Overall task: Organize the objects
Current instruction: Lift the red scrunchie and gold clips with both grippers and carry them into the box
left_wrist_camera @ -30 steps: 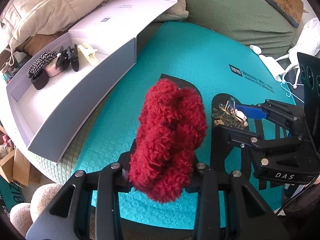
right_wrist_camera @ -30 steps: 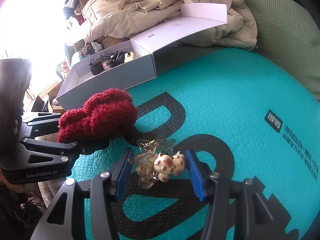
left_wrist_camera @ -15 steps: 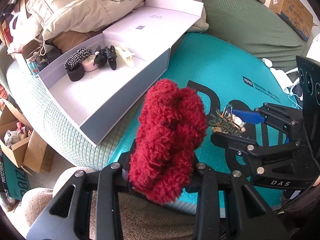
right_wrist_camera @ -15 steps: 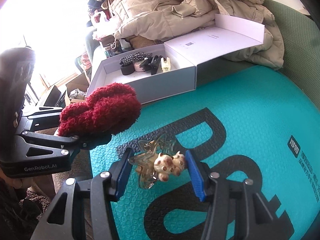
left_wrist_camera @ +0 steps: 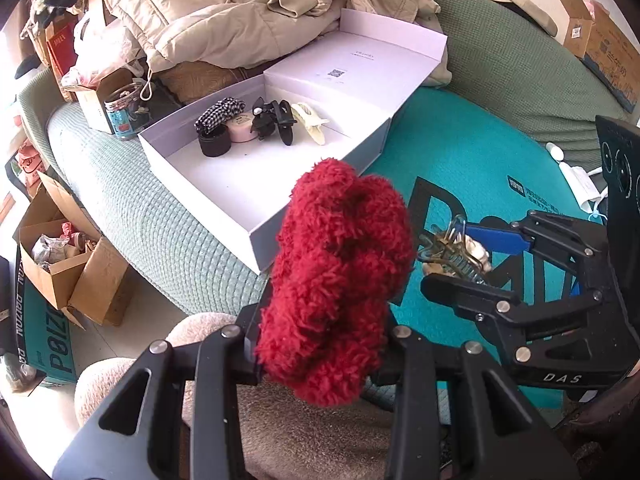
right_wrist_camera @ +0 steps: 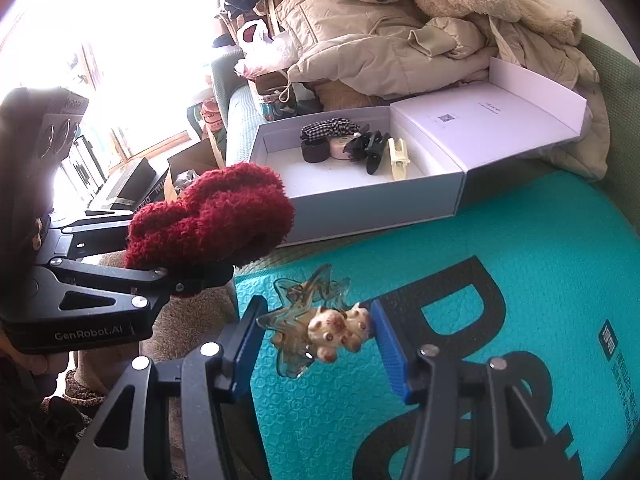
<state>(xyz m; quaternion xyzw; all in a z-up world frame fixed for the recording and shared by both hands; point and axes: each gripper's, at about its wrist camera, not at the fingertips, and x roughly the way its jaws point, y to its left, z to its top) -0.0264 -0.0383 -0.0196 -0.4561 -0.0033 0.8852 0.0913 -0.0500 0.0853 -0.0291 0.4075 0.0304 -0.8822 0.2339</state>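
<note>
My two grippers are close side by side, so there is little room between them. In front of me is the white box (left_wrist_camera: 320,204), open at the top. Its near wall stands low before me. The near half of its floor is bare. At the far end a row of hair accessories (left_wrist_camera: 256,124) takes the space. The opened lid (left_wrist_camera: 360,68) lies flat behind on the right. Behind the box, the pile of beige coats (left_wrist_camera: 224,12) blocks the way. The teal mat (right_wrist_camera: 520,248) below is free.
</note>
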